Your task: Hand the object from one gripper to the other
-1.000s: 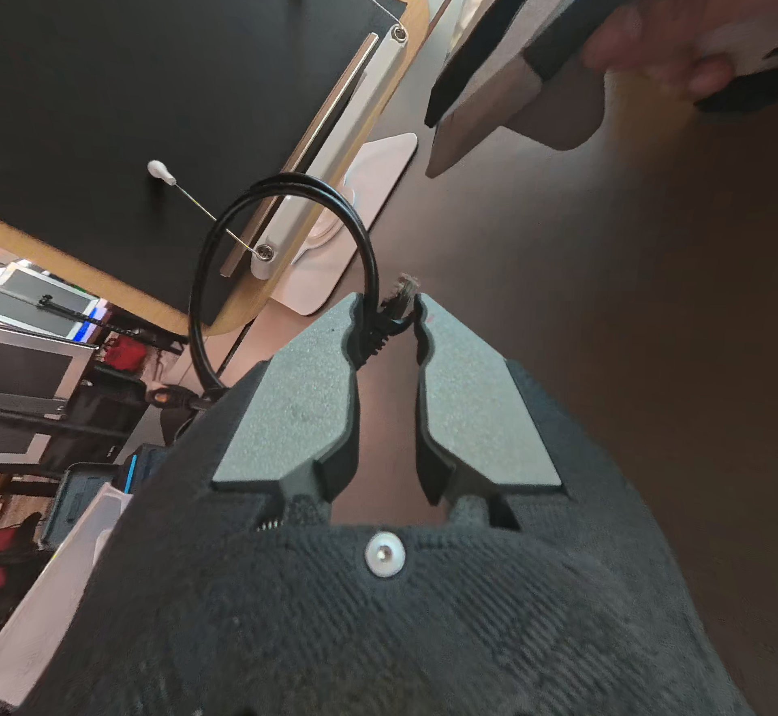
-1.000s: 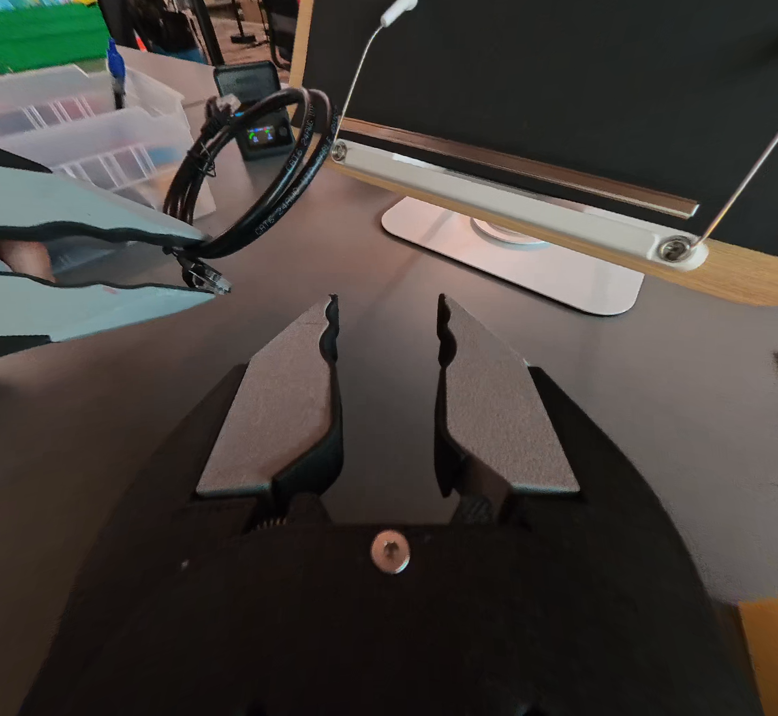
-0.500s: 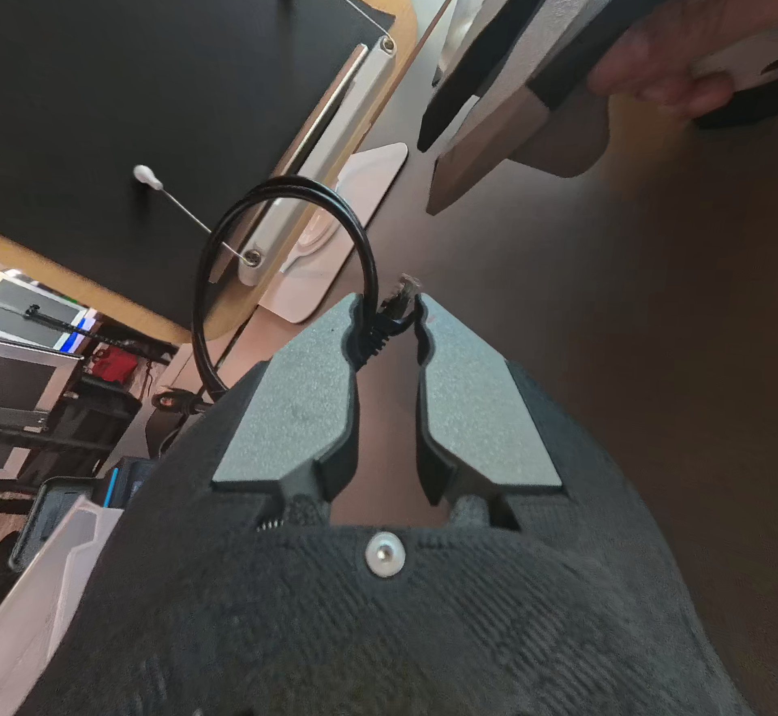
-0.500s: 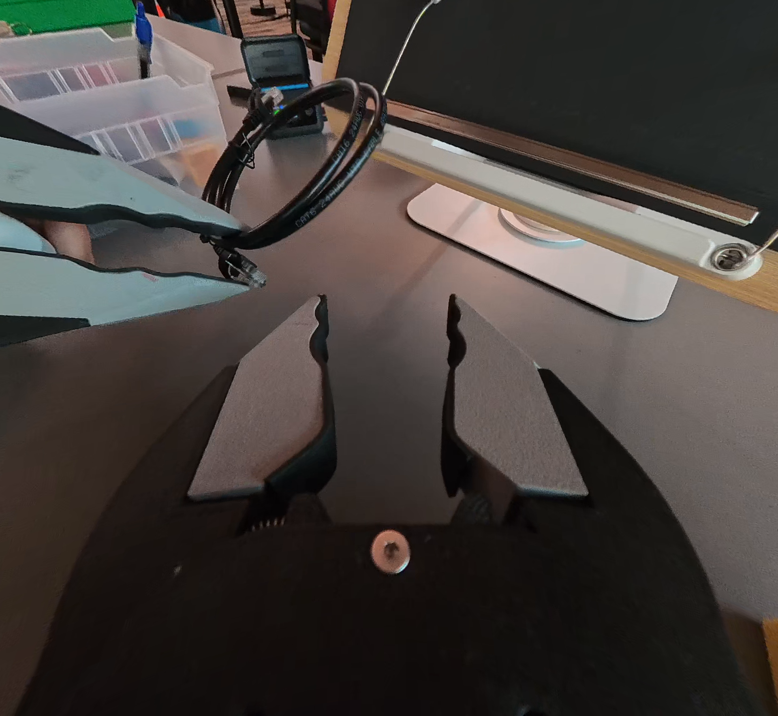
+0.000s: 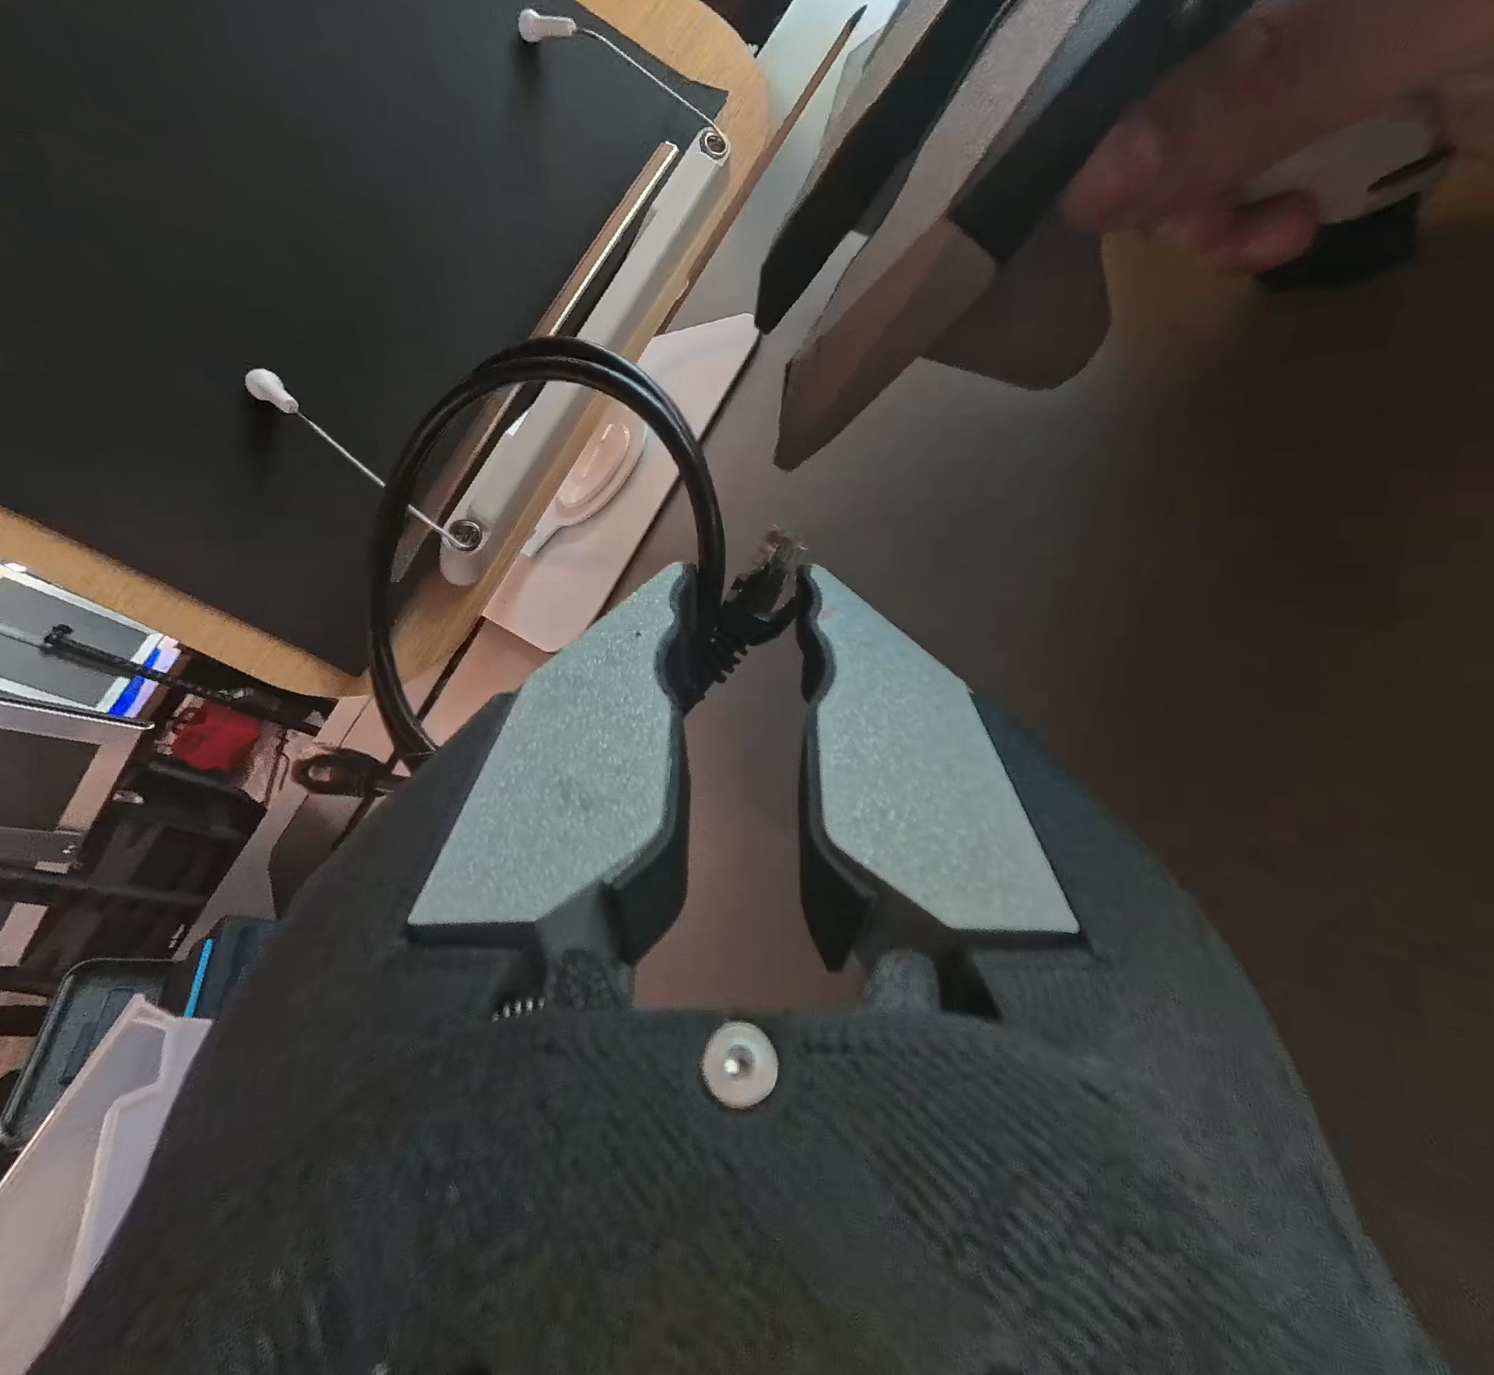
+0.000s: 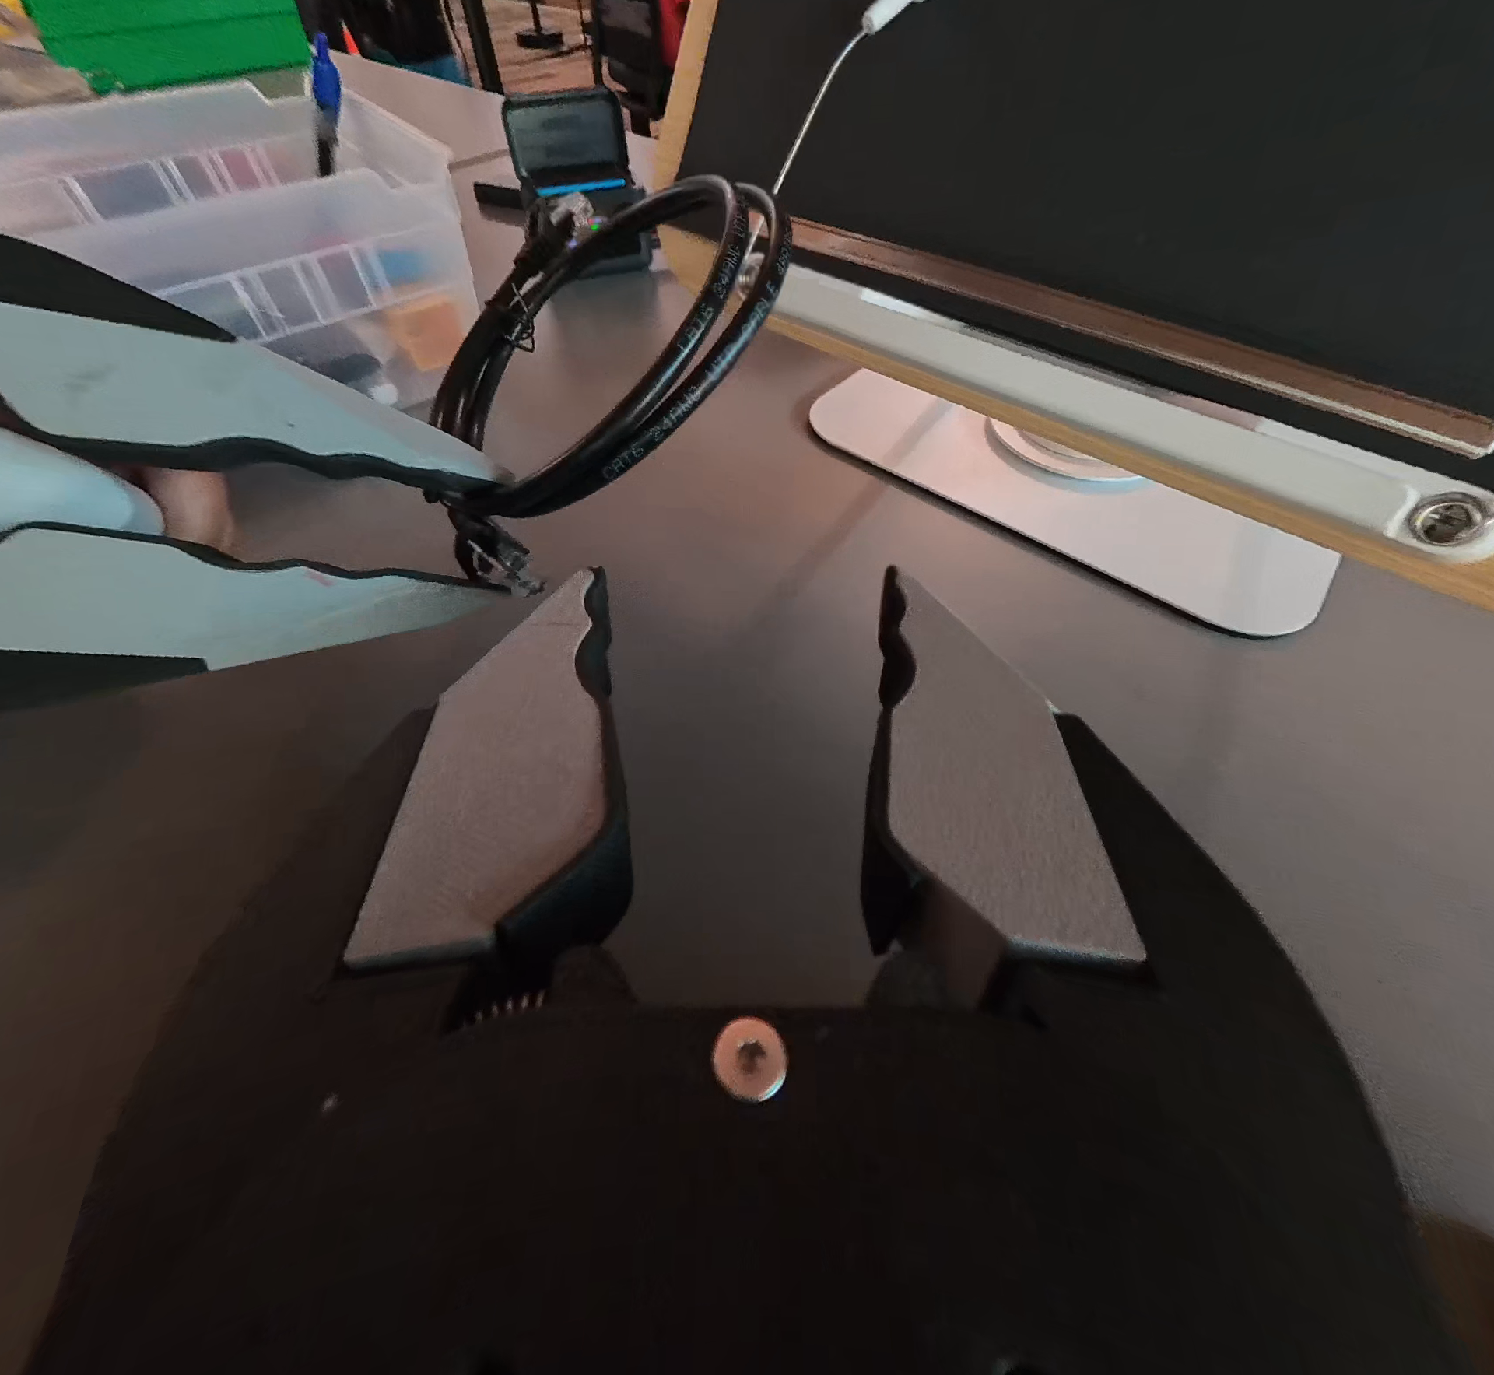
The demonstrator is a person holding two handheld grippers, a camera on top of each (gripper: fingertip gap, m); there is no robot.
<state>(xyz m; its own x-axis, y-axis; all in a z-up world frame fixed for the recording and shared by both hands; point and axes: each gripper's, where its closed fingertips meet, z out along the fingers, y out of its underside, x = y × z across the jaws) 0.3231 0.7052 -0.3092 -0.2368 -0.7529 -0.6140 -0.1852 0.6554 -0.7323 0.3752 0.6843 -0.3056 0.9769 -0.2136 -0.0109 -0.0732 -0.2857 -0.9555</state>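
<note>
A coiled black network cable point(image 5: 695, 463) with clear plugs loops up from my left gripper point(image 5: 744, 592), which is shut on the cable near one plug point(image 5: 772, 556). In the right wrist view the same cable point(image 6: 687, 358) hangs from the left gripper's grey fingers point(image 6: 242, 431) at the left. My right gripper point(image 6: 740, 592) is open and empty, its left fingertip just right of the cable's lower plug point(image 6: 505, 560). In the left wrist view the right gripper point(image 5: 873, 301) shows at the upper right, held by a hand point(image 5: 1261, 148).
A dark grey table point(image 6: 1213, 730) lies below. A black board on a white stand point(image 6: 1075, 495) with two thin wire probes stands behind. Clear plastic bins point(image 6: 242, 245), a green box point(image 6: 162, 18) and a small black device point(image 6: 574, 156) sit at the back left.
My right gripper has opened wider and moved closer to the cable; the left gripper with the cable has come nearer, its plug now beside the right gripper's left fingertip.
</note>
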